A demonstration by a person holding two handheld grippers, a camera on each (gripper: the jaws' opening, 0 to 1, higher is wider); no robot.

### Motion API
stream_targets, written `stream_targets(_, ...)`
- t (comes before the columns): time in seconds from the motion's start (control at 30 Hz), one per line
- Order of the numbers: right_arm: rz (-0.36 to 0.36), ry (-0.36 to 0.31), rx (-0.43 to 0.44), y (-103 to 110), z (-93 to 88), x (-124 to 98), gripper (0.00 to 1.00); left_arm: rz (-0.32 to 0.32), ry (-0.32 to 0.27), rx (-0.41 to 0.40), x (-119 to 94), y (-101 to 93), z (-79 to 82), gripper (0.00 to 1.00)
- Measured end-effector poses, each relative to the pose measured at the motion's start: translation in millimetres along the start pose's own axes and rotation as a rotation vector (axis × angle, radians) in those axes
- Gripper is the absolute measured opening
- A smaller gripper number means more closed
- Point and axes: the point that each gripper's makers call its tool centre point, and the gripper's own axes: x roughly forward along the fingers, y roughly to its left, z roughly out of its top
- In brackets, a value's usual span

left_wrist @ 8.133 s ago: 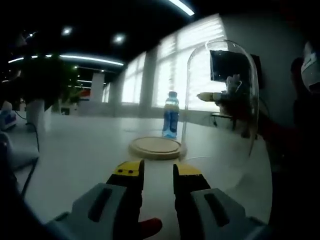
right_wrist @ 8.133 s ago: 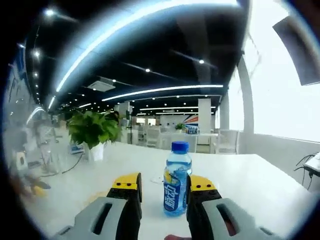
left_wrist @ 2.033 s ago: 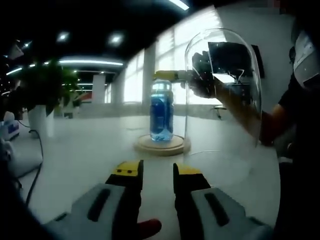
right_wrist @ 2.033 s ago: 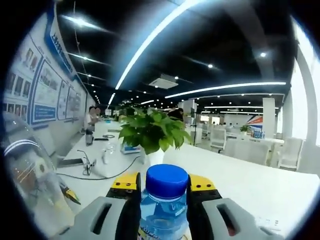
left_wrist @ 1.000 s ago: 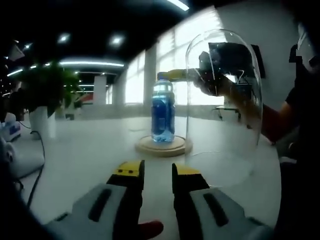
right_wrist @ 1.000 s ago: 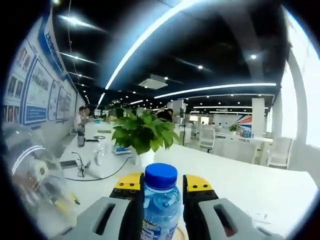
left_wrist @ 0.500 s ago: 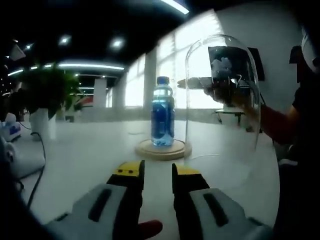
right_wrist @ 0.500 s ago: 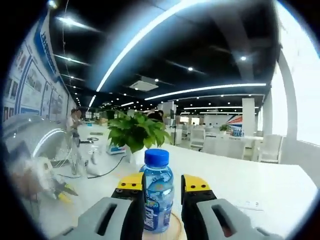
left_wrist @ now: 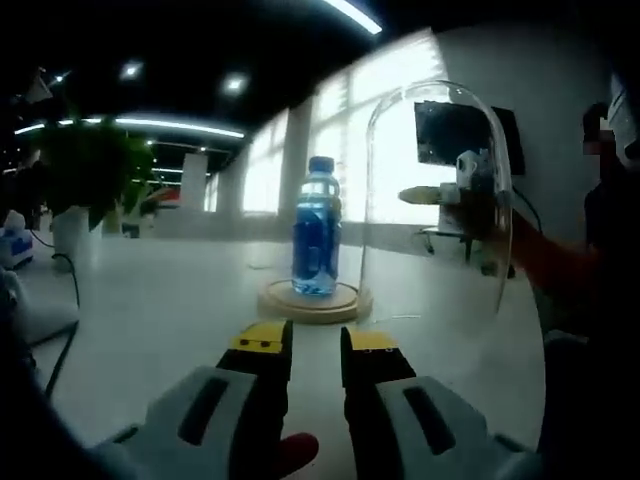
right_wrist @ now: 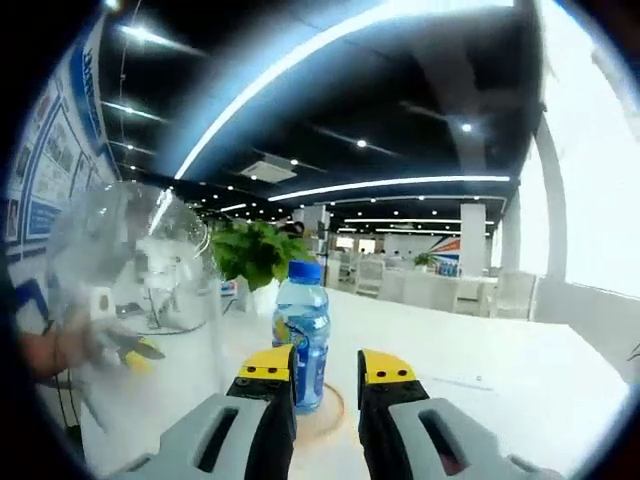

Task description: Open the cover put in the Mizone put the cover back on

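jaws of the left gripper [left_wrist: 316, 345] stand a narrow gap apart with nothing between them, low over the white bench [left_wrist: 160, 300]. in the left gripper view, a plant [left_wrist: 85, 170] in a white pot sits at the far left of the bench, with a dark cable [left_wrist: 60, 345] trailing toward the near edge. ahead of the jaws, toward the middle of the bench, the bottle [left_wrist: 316, 228] stands upright on the round wooden base [left_wrist: 314, 301], blue cap on. just right of the base the clear glass cover [left_wrist: 435, 205] stands upright, its rim low by the bench and beside the base, not over the bottle; whether it rests on the bench cannot be told. through the glass the right gripper [left_wrist: 420, 195] shows, with a person's arm [left_wrist: 545, 265] behind it at the right edge.

in the right gripper view, the cover [right_wrist: 140, 290] is at the left, with a hand [right_wrist: 85, 345] blurred through it. right of it the plant [right_wrist: 250, 255] stands at the back, then the bottle [right_wrist: 301, 335] on the base [right_wrist: 320, 410], just beyond the jaws. the right gripper [right_wrist: 327, 366] has its jaws narrowly parted and empty, short of the bottle and not touching it. chairs [right_wrist: 500, 295] line the far right side.
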Motion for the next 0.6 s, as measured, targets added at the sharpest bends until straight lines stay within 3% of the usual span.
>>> stream_targets(0.23, -0.026, 0.012, 0.019, 7, -24.4, -29, 0.16, -0.004, -0.001, -0.007, -1, 1.2, -0.2, 0.17)
stream_targets(0.33, -0.029, 0.026, 0.072, 10, -39.1, -37, 0.15, -0.009, 0.007, 0.0, 0, 1.2, -2.0, 0.17)
stream_targets(0.6, -0.047, 0.053, 0.093, 18, -66.8, -55, 0.15, -0.001, 0.006, -0.002, -1, 4.6, -2.5, 0.19)
